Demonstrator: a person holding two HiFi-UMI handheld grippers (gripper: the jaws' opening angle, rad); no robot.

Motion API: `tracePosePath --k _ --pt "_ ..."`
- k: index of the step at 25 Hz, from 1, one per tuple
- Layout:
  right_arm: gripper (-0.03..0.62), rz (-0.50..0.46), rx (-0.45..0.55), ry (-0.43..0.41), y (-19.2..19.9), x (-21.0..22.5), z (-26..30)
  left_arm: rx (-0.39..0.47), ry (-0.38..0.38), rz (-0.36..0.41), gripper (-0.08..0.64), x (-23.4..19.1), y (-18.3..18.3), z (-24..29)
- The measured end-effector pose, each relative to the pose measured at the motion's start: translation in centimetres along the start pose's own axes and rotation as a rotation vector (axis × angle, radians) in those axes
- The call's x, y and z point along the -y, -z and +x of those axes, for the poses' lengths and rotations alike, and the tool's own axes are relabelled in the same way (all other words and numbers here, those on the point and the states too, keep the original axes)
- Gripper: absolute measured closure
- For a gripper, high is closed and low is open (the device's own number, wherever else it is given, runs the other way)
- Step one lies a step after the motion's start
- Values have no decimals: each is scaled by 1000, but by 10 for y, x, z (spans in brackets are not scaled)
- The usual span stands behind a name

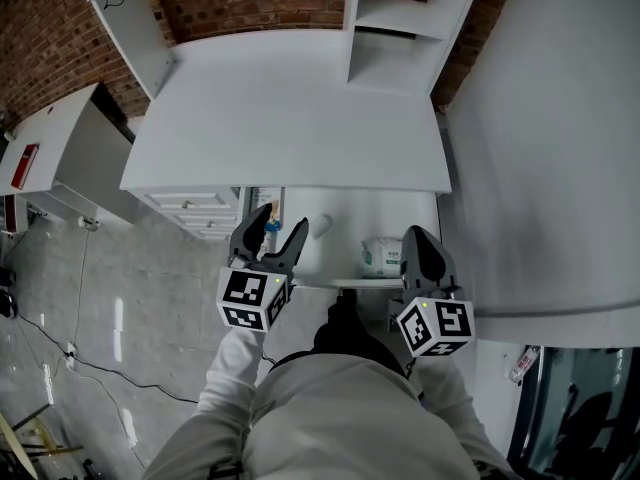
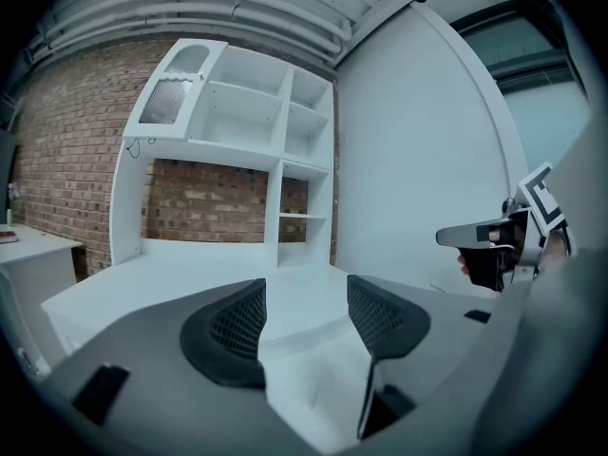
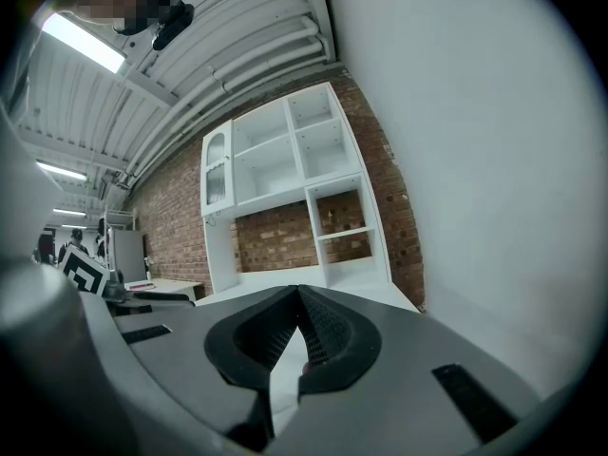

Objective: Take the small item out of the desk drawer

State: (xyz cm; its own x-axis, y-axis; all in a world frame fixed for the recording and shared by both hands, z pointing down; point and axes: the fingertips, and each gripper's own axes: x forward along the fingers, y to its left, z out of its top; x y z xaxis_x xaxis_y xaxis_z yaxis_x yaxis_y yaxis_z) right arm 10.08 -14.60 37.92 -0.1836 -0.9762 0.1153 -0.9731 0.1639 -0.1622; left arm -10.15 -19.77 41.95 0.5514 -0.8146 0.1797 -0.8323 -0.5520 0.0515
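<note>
Your left gripper [image 1: 284, 220] hangs with its jaws spread wide and nothing between them; in its own view [image 2: 306, 316] only bare white surface shows in the gap. Your right gripper [image 1: 414, 236] has its jaws pressed together at the tips and empty, which its own view [image 3: 296, 297] confirms.

The shallow white desk drawer [image 1: 345, 208] is already pulled out under both sets of tips, below the front edge of the flat white desk top [image 1: 290, 118]. Inside it, a crumpled white-and-green packet [image 1: 380, 256] lies just to the inner side of the right gripper's tips. A small pale white piece [image 1: 322, 226] sits just beyond the left gripper's inner jaw, and a little blue object [image 1: 272, 224] shows partly under that gripper. I cannot tell which of these is the one you are meant to take.

The open left gripper looks the readier one. Tip it down into the drawer, straddle the chosen item squarely so both pads meet its sides, and keep clear of the drawer's wall before you close. Lift straight up so nothing catches the desk's edge.
</note>
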Motion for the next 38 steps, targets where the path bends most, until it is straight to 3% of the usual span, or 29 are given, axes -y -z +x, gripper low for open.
tracePosePath --k 6,19,27,38 --pt "565 0 7 -6 -9 6 21 -17 0 0 296 -10 -1 21" --pt "565 29 -24 0 -4 27 56 -172 88 -1 293 2 43 75" --pt "565 44 -48 12 2 45 70 -334 160 -7 293 17 93 110" --pt "565 61 -77 6 12 56 83 -623 196 -11 293 20 187 138"
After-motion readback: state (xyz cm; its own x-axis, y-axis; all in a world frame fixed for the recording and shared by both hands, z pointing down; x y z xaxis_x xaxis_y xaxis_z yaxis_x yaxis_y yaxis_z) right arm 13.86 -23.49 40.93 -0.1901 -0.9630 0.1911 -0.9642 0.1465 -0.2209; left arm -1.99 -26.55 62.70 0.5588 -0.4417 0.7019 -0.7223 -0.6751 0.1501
